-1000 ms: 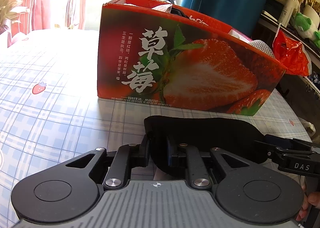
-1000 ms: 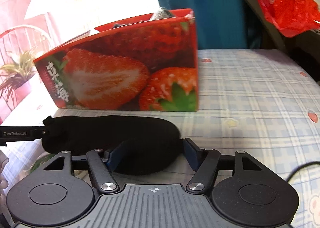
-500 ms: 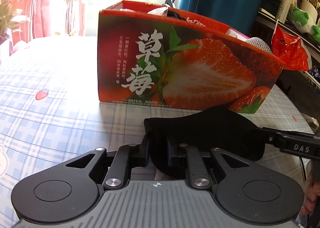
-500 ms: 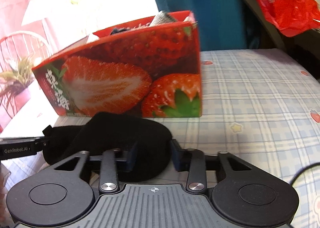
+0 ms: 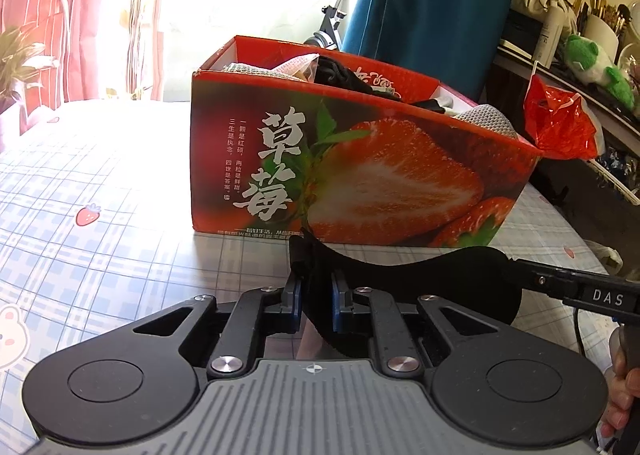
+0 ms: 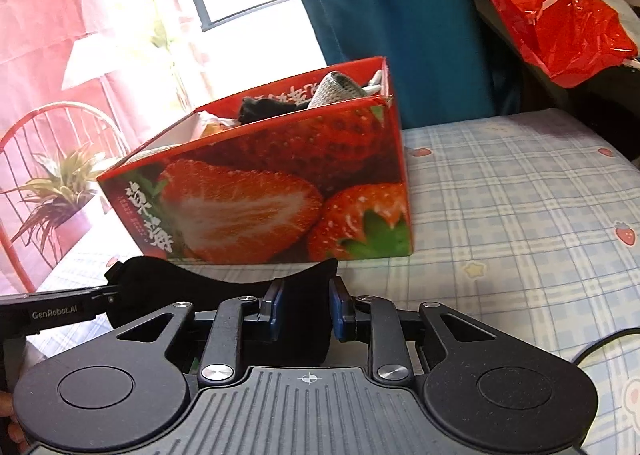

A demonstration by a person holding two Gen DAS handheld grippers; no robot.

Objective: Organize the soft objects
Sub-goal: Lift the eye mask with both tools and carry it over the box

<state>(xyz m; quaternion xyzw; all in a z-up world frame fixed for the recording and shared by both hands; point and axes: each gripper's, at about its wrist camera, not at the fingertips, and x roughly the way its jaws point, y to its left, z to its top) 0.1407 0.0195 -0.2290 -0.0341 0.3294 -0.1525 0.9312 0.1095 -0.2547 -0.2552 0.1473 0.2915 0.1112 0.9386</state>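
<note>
counter: checked blue-and-white cloth [image 5: 100,255] with little strawberry prints covers it, carries everything.
box: red strawberry box [image 5: 360,175] stands open on the counter, just behind both hand-held grippers; Chinese lettering on the front.
box contents: grey knit piece [image 5: 486,121], dark fabric [image 5: 340,73] and other soft things poke above the rim; details hard to tell.
curtain: teal curtain [image 5: 432,3] behind the box.
bag: red plastic bag [image 5: 560,127] at the right, off the counter edge, beside a cluttered shelf.
black fabric piece: long black soft piece [image 5: 420,279] stretched sideways between the two hand-held grippers, just in front of the box, sagging in the middle; ends raised.
left hand-held gripper [image 5: 316,297]: narrow, pads clamped on the left end of the black fabric piece.
right hand-held gripper [image 6: 306,309]: jaws have just been closing, black fabric piece between them, pads now pressing its right end.
person's fingers [image 5: 622,387]: at the right edge of the left wrist view, holding the right hand-held gripper's handle.
</note>
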